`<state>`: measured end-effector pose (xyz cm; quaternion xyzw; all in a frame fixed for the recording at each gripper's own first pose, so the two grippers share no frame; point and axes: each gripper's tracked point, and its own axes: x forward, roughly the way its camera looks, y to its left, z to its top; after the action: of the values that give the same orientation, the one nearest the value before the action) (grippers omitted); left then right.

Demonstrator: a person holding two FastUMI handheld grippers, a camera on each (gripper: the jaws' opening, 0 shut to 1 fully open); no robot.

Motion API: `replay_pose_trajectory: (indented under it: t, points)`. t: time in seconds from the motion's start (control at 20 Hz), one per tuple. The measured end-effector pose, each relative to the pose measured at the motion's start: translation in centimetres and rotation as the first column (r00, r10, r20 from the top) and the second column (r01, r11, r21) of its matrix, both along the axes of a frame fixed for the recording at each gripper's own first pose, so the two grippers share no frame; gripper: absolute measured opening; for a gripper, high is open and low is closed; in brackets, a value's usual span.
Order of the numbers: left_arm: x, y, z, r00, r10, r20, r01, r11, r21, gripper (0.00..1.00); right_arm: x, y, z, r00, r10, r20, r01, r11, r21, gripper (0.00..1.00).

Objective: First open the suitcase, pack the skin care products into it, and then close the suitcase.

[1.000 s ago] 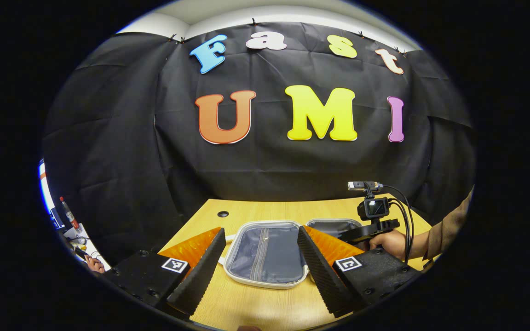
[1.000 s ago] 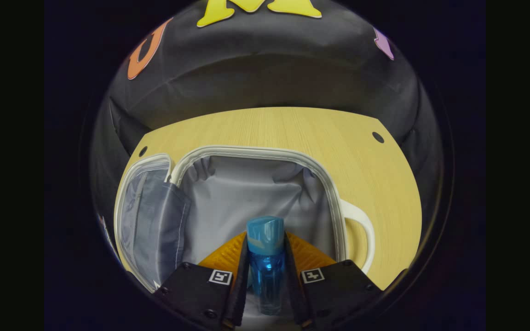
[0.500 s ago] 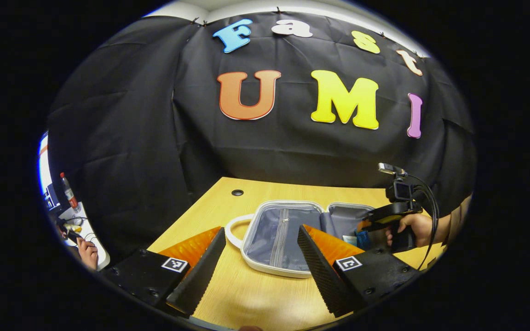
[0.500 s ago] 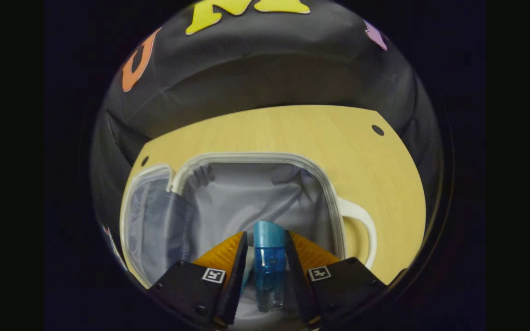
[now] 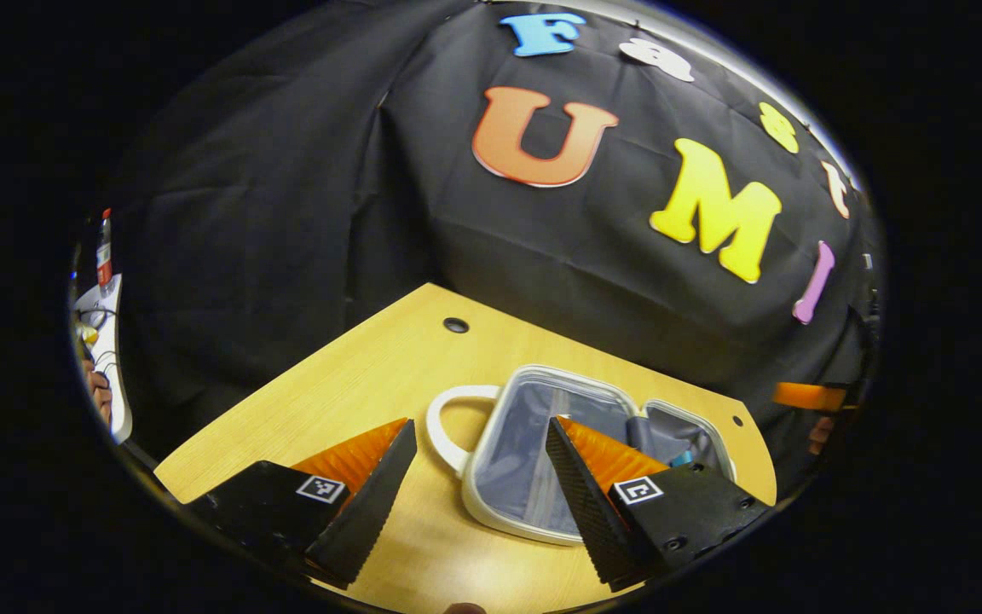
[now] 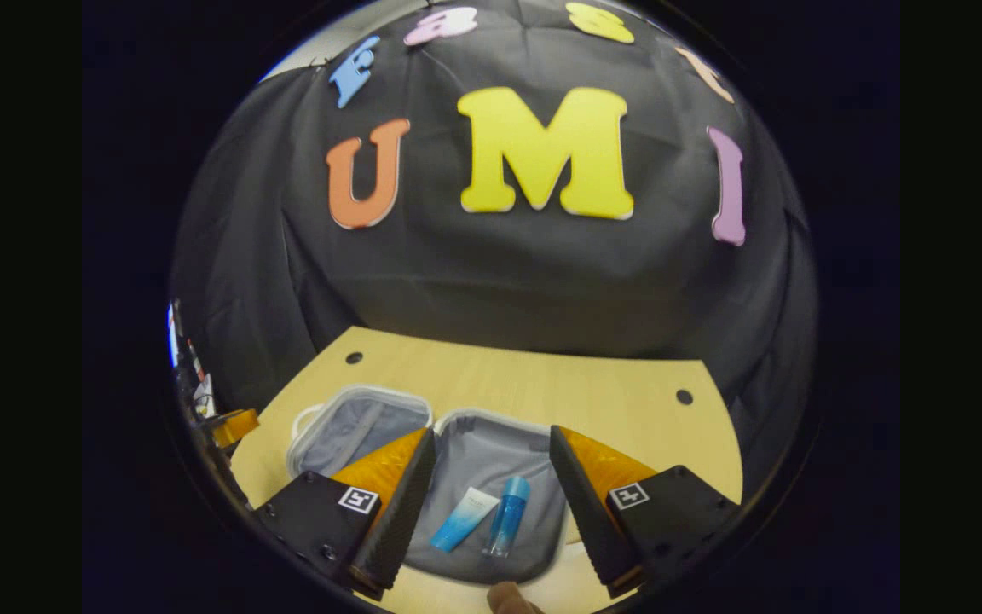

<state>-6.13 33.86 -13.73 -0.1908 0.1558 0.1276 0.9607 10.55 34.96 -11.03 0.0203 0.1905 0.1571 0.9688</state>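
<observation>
From the right gripper view I see my right tongs [image 6: 484, 495] spread wide with nothing between them, hanging above the small white-rimmed suitcase with grey fabric lining [image 6: 465, 424], which lies opened flat on the pale wooden surface [image 6: 542, 384]. Two skin care products lie side by side in its right half: a blue-and-white squeeze tube [image 6: 464, 518] and, just to the right of it, a translucent blue bottle with a blue cap [image 6: 507, 515] (both on their sides, close together, though I cannot tell whether they touch). The left half [image 6: 355, 426] holds a grey zipped lining panel. In the left gripper view my left tongs [image 5: 478, 495] are also spread apart and hold nothing, poised over the surface near the suitcase's white loop handle [image 5: 448, 415]. The suitcase [image 5: 542, 443] sits between and beyond the fingers [image 5: 576, 499], and a small bit of blue [image 5: 684, 458] peeks from its far half.
</observation>
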Motion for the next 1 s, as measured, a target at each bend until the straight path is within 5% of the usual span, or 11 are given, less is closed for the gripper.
replay_pose_trajectory:
  t: [0.1,0.2,0.3,0.6,0.65,0.7,0.8,0.9,1.0]
  points:
    - [2.3,0.7,-0.9,1.0,-0.015,0.025,0.018,0.992,-0.122,0.98,-2.3,-2.6,3.2,0.998,-0.005,0.059,0.005,1.0,-0.011,0.8]
    - [4.3,1.0,-3.0,1.0,-0.016,0.006,0.017,0.948,-0.318,0.98,-4.4,-5.6,5.8,0.994,-0.039,0.103,0.04,0.999,-0.014,0.8]
    - [5.5,4.0,-6.1,0.995,0.071,-0.066,-0.092,0.909,-0.406,0.99,-6.9,-8.3,7.9,0.99,-0.069,0.12,0.072,0.997,-0.018,0.77]
    - [8.8,2.9,-10.3,0.997,0.051,-0.054,-0.074,0.691,-0.719,0.93,-10.6,-13.6,10.8,0.972,-0.142,0.185,0.156,0.986,-0.063,0.8]
    - [8.6,3.1,-10.7,0.997,0.052,-0.063,-0.082,0.67,-0.738,0.69,-10.6,-14.1,10.5,0.971,-0.16,0.178,0.174,0.983,-0.063,0.77]
    - [9.0,2.5,-11.2,0.997,0.04,-0.06,-0.071,0.649,-0.757,0.74,-10.8,-14.7,10.1,0.97,-0.176,0.169,0.188,0.98,-0.058,0.79]
    - [9.0,1.9,-11.1,0.999,0.026,-0.041,-0.048,0.634,-0.772,0.54,-10.9,-15.8,9.2,0.969,-0.201,0.143,0.21,0.976,-0.051,0.79]
    - [9.2,2.1,-11.0,0.998,0.03,-0.05,-0.057,0.641,-0.765,0.11,-10.7,-16.4,8.5,0.969,-0.217,0.12,0.223,0.974,-0.036,0.8]
    - [9.3,1.8,-10.3,0.999,0.014,-0.034,-0.035,0.656,-0.754,0.13,-10.3,-17.1,8.1,0.967,-0.231,0.11,0.236,0.972,-0.026,0.77]
